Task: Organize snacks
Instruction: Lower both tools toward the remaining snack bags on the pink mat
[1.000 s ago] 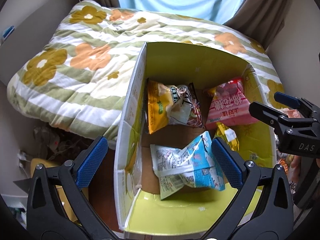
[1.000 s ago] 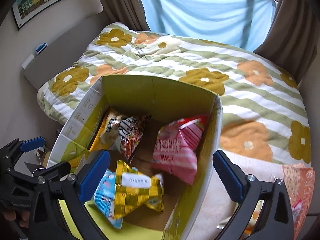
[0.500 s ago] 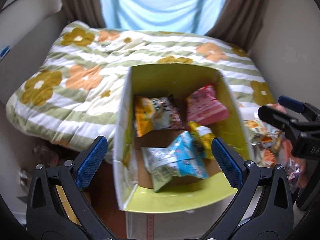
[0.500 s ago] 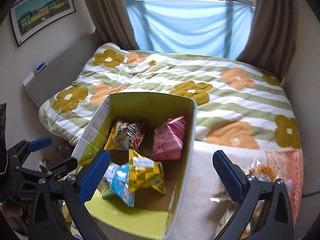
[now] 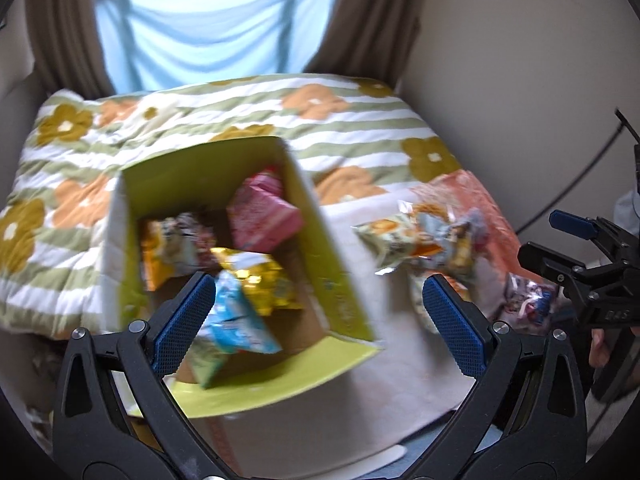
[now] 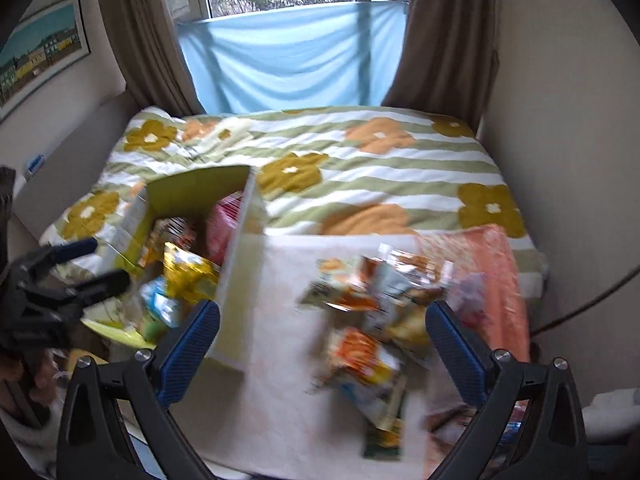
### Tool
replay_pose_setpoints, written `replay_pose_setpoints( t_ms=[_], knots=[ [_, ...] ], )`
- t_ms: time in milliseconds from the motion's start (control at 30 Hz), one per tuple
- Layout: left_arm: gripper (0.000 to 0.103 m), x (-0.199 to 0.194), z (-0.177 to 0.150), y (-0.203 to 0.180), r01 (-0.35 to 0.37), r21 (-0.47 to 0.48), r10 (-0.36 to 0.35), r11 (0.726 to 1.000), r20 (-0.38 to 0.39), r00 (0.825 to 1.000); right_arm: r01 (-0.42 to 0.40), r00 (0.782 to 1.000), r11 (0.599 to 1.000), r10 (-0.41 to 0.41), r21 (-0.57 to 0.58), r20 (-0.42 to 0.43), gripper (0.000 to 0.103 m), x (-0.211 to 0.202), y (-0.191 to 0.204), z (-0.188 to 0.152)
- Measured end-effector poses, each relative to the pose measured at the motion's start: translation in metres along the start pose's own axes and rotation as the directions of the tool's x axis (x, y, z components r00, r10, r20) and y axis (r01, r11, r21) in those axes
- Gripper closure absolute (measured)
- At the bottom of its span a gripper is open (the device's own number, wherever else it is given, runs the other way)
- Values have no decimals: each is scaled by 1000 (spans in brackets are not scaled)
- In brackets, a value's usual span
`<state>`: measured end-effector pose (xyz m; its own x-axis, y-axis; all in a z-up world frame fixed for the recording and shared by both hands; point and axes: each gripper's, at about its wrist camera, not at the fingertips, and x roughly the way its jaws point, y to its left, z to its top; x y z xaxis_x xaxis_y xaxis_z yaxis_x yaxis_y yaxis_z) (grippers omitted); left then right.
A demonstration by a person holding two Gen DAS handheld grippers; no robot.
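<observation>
An open yellow-green cardboard box [image 5: 328,280] stands at the near edge of the bed and holds several snack bags: a pink one [image 5: 262,216], a gold one [image 5: 256,280], a blue one [image 5: 236,320] and an orange one [image 5: 168,248]. The box also shows in the right wrist view [image 6: 240,264]. A loose pile of snack bags [image 6: 372,312] lies on a white cloth to its right, also in the left wrist view [image 5: 424,240]. My left gripper [image 5: 316,312] is open and empty above the box's near right corner. My right gripper [image 6: 320,340] is open and empty above the pile.
A flowered striped quilt [image 6: 360,168] covers the bed behind. An orange patterned cloth [image 6: 492,272] lies at the right of the pile. Walls close in on both sides, with curtains and a blue sheet [image 6: 292,52] over the window at the back.
Both grippers have pulled back and swung to the right, away from the box. The snack pile to the right of the box has come into view. Both stay open.
</observation>
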<state>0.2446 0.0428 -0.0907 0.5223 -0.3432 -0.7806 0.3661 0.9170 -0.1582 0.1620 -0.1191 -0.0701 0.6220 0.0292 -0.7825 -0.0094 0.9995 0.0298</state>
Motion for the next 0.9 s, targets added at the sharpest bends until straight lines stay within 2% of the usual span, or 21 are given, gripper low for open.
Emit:
replay_pose_setpoints(
  t_ms=[133, 300, 533, 667, 833, 900],
  knots=[
    [0, 12, -1, -40, 11, 15, -11, 1000, -15, 1000, 47, 998, 998, -48, -38, -36, 1, -6, -48, -20],
    [0, 41, -5, -86, 40, -17, -41, 999, -66, 997, 21, 997, 999, -24, -45, -74, 1, -12, -94, -44],
    [0, 102, -17, -147, 2, 8, -1, 1000, -180, 984, -13, 990, 995, -1, -96, -140, 1, -9, -147, -78],
    [0, 136, -28, -163, -29, 1, 28, 1000, -230, 973, -38, 980, 989, 9, -145, -197, 1, 4, -165, -98],
    [0, 168, -45, -164, -20, -100, -9, 995, -281, 960, -43, 970, 978, -8, -203, -244, 1, 21, -182, -114],
    [0, 176, -51, -166, -28, -110, -4, 994, -287, 958, -61, 968, 975, 5, -215, -250, 1, 27, -187, -120]
  ],
)
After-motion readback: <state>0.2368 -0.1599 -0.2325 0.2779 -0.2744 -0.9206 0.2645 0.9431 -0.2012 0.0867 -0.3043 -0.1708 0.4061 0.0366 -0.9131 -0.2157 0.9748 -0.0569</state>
